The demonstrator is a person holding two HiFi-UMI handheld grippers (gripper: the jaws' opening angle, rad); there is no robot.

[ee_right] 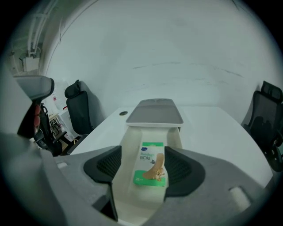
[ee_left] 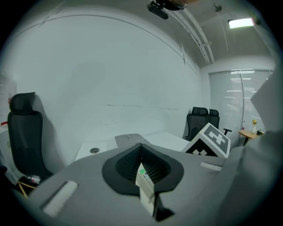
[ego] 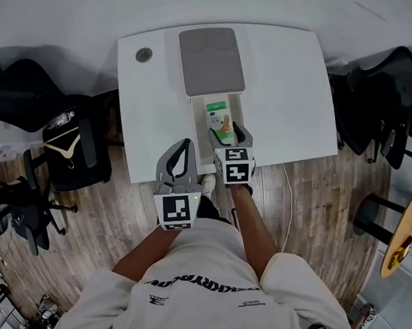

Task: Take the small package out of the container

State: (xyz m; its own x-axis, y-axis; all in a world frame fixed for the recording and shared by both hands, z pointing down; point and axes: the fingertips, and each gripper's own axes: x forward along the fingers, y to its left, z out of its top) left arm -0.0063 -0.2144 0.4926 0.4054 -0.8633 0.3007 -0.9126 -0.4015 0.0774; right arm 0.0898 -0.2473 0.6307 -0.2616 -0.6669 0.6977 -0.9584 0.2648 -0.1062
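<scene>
While the package (ee_right: 151, 169) lies in the container (ee_right: 125, 148), lower centre of the right gripper view, right gripper (ee_right: 148, 167) jaws stand open around it, so nothing is lifted yet. Left gripper (ee_left: 141, 164) jaws clamp a thin pack (ee_left: 145, 188).

The right gripper (ee_right: 146, 167) is holding its jaws well apart, one on either side of the open container (ee_right: 126, 145), and its pads are not pressing on anything. A flat green-and-white package (ee_right: 151, 164) is lying in the container between the jaws, with the right pad just beside its edge. The container is standing on a white table (ee_right: 212, 128) under a grey lid (ee_right: 155, 112), and dark chairs (ee_right: 79, 110) are standing at both sides.
</scene>
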